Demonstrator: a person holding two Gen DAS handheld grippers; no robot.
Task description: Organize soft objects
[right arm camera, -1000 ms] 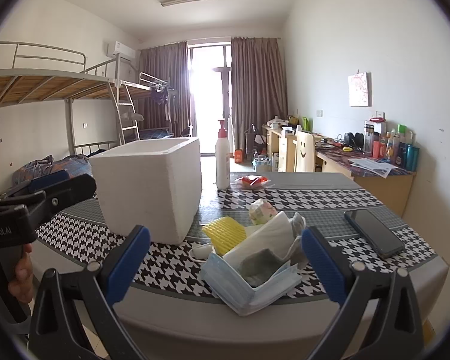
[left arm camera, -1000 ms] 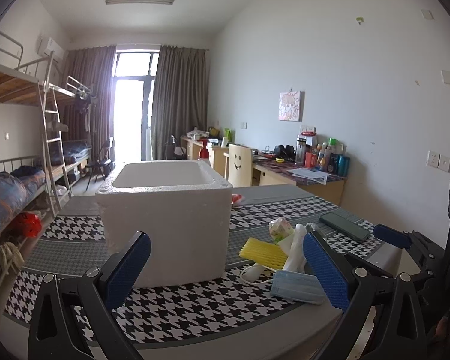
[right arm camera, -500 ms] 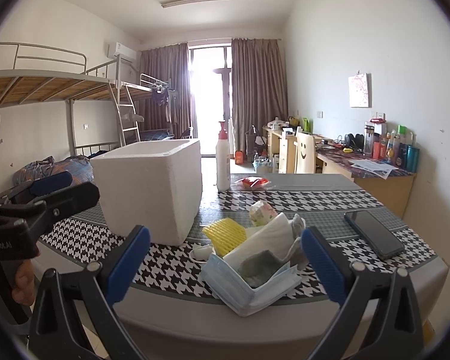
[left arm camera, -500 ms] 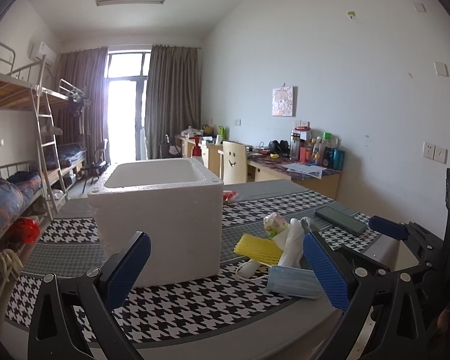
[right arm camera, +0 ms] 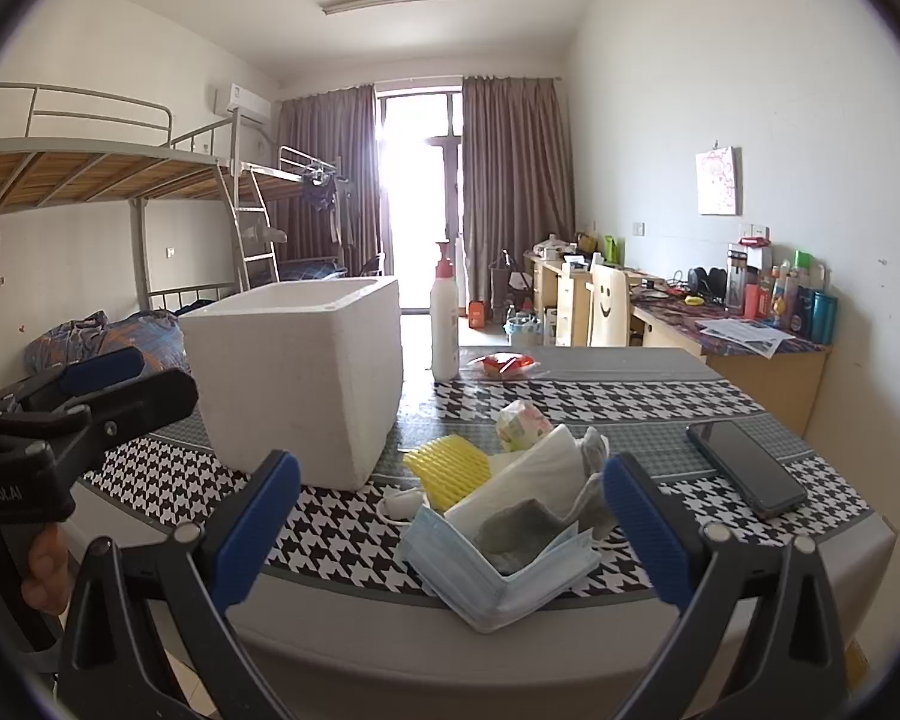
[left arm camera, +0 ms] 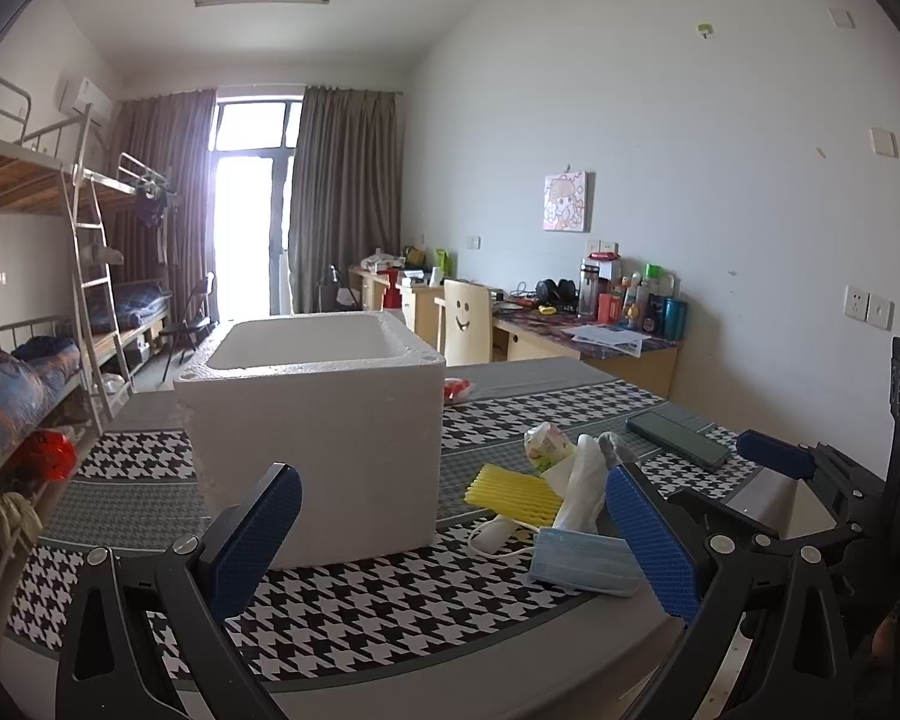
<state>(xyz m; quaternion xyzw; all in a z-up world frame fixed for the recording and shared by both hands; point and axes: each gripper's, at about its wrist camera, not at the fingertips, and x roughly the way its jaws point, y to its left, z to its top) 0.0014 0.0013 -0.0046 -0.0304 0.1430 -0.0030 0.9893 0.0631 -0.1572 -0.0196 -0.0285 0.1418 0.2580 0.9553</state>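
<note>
A pile of soft things lies near the table's front edge: a blue face mask (right arm camera: 498, 570), a white cloth (right arm camera: 528, 480), a grey cloth (right arm camera: 510, 531), a yellow ribbed sponge (right arm camera: 447, 468) and a small printed tissue pack (right arm camera: 522, 423). The mask (left arm camera: 582, 561), sponge (left arm camera: 513, 495) and white cloth (left arm camera: 582, 480) also show in the left wrist view. A white foam box (left arm camera: 318, 426), open on top, stands left of the pile. My left gripper (left arm camera: 450, 546) is open and empty in front of the box. My right gripper (right arm camera: 450, 540) is open and empty just before the mask.
A dark phone (right arm camera: 744, 468) lies at the table's right. A white pump bottle (right arm camera: 444, 324) and a red packet (right arm camera: 501, 363) stand behind the box. The houndstooth tablecloth (left arm camera: 390, 606) covers the table. Bunk beds are left, desks right.
The left gripper's view has shifted slightly, tilting up and drifting back toward the right. The right gripper has hardly moved. The objects lie as before.
</note>
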